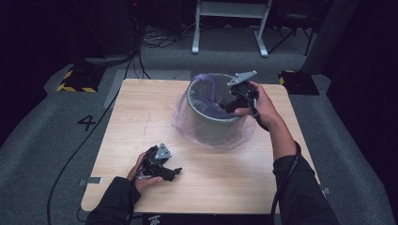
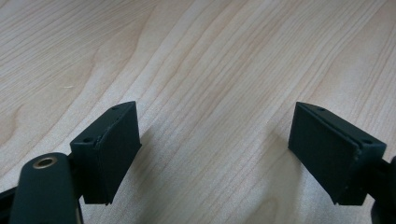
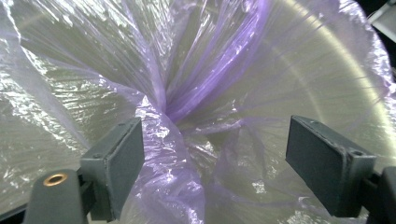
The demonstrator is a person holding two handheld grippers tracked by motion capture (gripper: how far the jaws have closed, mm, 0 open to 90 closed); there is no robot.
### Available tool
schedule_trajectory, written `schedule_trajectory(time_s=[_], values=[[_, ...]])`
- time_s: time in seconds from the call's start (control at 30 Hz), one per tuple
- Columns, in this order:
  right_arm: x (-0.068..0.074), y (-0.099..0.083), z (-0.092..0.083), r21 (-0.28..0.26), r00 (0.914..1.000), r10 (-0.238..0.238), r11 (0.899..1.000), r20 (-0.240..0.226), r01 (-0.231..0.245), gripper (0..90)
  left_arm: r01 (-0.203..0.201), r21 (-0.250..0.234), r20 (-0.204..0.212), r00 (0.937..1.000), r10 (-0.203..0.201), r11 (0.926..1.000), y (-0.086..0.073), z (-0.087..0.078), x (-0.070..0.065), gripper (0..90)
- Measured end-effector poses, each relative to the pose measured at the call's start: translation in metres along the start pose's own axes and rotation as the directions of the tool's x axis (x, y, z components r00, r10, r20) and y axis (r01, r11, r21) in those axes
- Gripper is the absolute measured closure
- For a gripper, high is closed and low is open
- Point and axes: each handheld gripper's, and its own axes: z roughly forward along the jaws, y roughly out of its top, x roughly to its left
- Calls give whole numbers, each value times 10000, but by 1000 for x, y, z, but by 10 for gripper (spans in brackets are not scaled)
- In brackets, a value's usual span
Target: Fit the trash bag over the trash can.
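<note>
A grey round bin (image 1: 211,123) stands on the wooden table (image 1: 141,108), lined with a thin purple plastic bag (image 1: 213,108) whose skirt spreads over the tabletop around it. My right gripper (image 1: 231,106) reaches over the bin's right rim and points down inside. In the right gripper view its jaws stand wide apart, and bunched folds of the bag (image 3: 187,107) lie between and beyond them without being pinched. My left gripper (image 1: 174,172) rests low near the table's front left, open, with bare wood (image 2: 210,93) between its jaws.
Beyond the table lie grey carpet, cables (image 1: 155,40) and the white legs of a frame (image 1: 230,28). Yellow-and-black striped blocks (image 1: 77,79) sit at the far corners. A metal bracket (image 1: 91,181) sticks out from the table's front left edge.
</note>
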Motion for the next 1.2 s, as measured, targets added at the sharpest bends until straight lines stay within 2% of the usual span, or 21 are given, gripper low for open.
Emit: schedule_trajectory(time_s=[0.3, 0.67, 0.9, 1.07, 1.2], values=[[-1, -2, -6, -700, 9996, 201, 9974, 195, -187, 186, 2, 1, -2, 10000, -2, 10000, 0, 0, 0, 160], [1, -1, -13, -1351, 9989, 455, 9899, 130, -434, 194, -1, 0, 1, 10000, 1, 10000, 0, 0, 0, 160], [-1, -4, -17, -1691, 9977, 657, 9836, 164, -620, 183, -9, 5, 2, 10000, 9, 10000, 0, 0, 0, 160], [-1, -7, -19, -2176, 9961, 867, 9726, 143, -815, 176, -9, 5, 1, 10000, 9, 10000, 0, 0, 0, 160], [1, -9, -20, -2375, 9962, 861, 9680, 117, -809, 176, -9, 6, 2, 10000, 9, 10000, 0, 0, 0, 160]])
